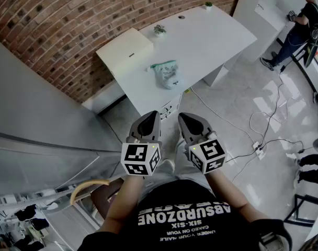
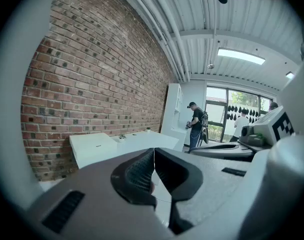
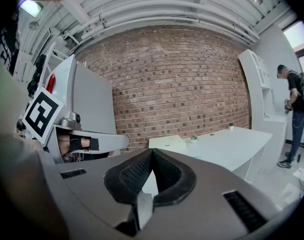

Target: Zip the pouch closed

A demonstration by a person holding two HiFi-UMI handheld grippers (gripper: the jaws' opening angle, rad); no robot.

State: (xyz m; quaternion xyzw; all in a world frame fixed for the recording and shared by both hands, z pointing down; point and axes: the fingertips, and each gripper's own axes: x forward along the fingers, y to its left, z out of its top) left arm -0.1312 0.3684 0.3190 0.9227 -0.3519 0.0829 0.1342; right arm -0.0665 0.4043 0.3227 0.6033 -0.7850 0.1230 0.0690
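Note:
A pale green and white pouch [image 1: 166,73] lies on the white table [image 1: 211,41] ahead, near its front edge. Both grippers are held side by side in front of my body, well short of the table and off the pouch. My left gripper [image 1: 150,119] is shut with nothing in it; its jaws meet at the tips [image 2: 153,151]. My right gripper [image 1: 189,120] is also shut and empty, jaws closed together [image 3: 152,153]. From the two gripper views I can make out the table but not the pouch.
A white box [image 1: 125,48] stands at the table's left end, with two small potted plants [image 1: 159,30] further back. A brick wall [image 1: 70,30] runs behind. Cables and a power strip [image 1: 259,149] lie on the floor at right. A person [image 1: 297,22] stands at far right.

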